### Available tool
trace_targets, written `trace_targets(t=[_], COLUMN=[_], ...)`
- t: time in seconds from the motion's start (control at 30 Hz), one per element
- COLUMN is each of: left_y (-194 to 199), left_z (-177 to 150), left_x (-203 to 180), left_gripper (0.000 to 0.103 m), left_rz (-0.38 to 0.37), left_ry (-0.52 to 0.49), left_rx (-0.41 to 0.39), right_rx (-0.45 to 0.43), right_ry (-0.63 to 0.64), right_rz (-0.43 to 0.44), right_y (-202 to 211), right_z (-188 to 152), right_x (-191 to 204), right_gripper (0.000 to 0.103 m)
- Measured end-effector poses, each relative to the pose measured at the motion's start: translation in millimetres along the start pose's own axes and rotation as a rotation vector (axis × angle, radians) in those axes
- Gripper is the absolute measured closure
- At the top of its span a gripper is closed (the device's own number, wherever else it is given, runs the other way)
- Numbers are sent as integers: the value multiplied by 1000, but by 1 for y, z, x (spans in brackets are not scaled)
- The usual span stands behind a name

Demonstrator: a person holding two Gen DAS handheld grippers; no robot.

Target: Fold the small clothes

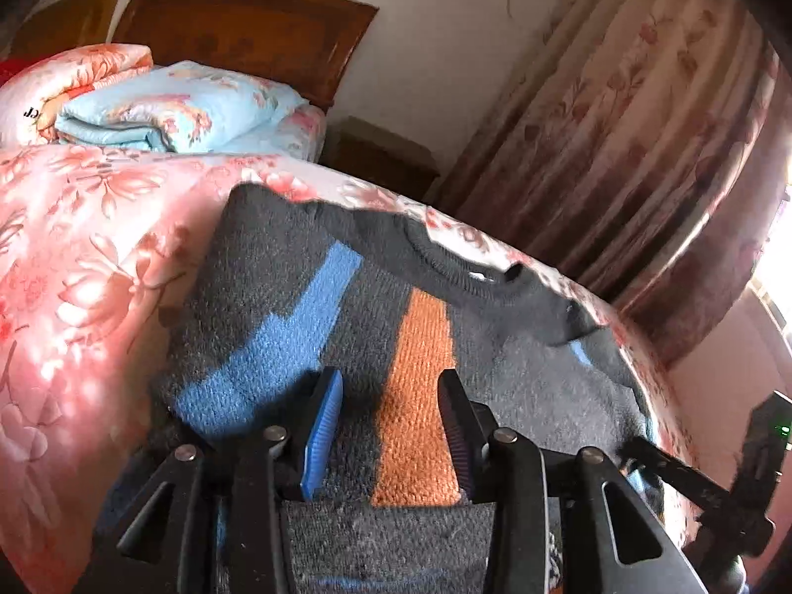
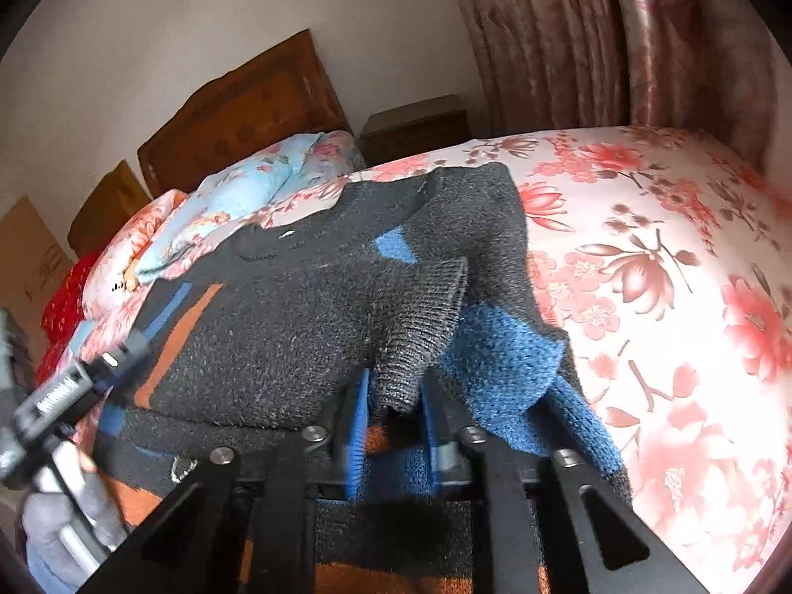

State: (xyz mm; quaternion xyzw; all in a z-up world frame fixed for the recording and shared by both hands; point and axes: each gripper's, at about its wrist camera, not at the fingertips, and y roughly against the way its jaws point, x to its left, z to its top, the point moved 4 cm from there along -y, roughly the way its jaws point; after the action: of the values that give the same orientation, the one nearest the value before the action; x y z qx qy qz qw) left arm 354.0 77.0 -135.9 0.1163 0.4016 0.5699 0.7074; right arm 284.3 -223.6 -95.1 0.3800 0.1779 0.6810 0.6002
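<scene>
Lying across the bed [image 1: 74,247] is a dark knitted sweater [image 1: 346,307] with blue and orange stripes, its ribbed collar [image 1: 445,272] just beyond the left hand-held gripper [image 1: 391,396]. That gripper hangs over the body of the sweater with its jaws apart, and nothing sits between the pads; the orange stripe [image 1: 420,396] shows in the gap. To its left the sweater's edge ends on bare floral sheet, with open bedding out to the side. Ahead of it, past the collar, the mattress edge falls away toward a curtain [image 1: 618,123].

In the right wrist view the right hand-held gripper [image 2: 396,396] has a ribbed cuff [image 2: 420,336] of the sweater hanging down between its fingers; whether the pads press on it I cannot tell. Right of this gripper the blue part of the sleeve [image 2: 500,361] ends and a wide stretch of sheet [image 2: 668,272] lies free. To its left the other gripper reaches over the sweater. Far ahead are folded quilts [image 2: 232,208] and a wooden headboard [image 2: 237,119]
</scene>
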Motion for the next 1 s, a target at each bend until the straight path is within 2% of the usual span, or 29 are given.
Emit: trace_targets(t=[0.03,0.07,0.13,0.2,0.4,0.47,0.67,0.73,0.8,0.9,1.0], left_y=[0,0,0,1,1,1,2,6,7,-3,-18], left_z=[0,-1,-1,-1,-1,-1,-1,3,14,38,65], left_x=[0,0,0,0,0,0,-3,-7,-8,0,25], left_gripper=[62,62,62,62,61,61,61,61,61,61,61], left_rz=[-2,0,0,-3,-4,-5,-7,-25,-47,-30,-20], left_ry=[3,0,-1,1,2,2,-11,-20,-13,-1,84], left_rx=[3,3,3,3,2,2,8,2,-16,-11,-19], right_rx=[-30,-80,-167,-193,-14,74,92,96,109,122,122], right_ry=[-1,16,95,204,488,510,458,418,431,503,486], right_rz=[-35,-65,-78,-67,-27,-26,7,44,67,22,40], right_y=[8,19,36,39,-24,-49,-46,-42,-42,-44,-45], right_z=[3,8,19,26,11,1,4,4,1,-6,-4], right_x=[0,1,20,45,109,111,81,71,77,88,86], right_gripper=[57,0,0,0,0,0,0,0,0,0,0])
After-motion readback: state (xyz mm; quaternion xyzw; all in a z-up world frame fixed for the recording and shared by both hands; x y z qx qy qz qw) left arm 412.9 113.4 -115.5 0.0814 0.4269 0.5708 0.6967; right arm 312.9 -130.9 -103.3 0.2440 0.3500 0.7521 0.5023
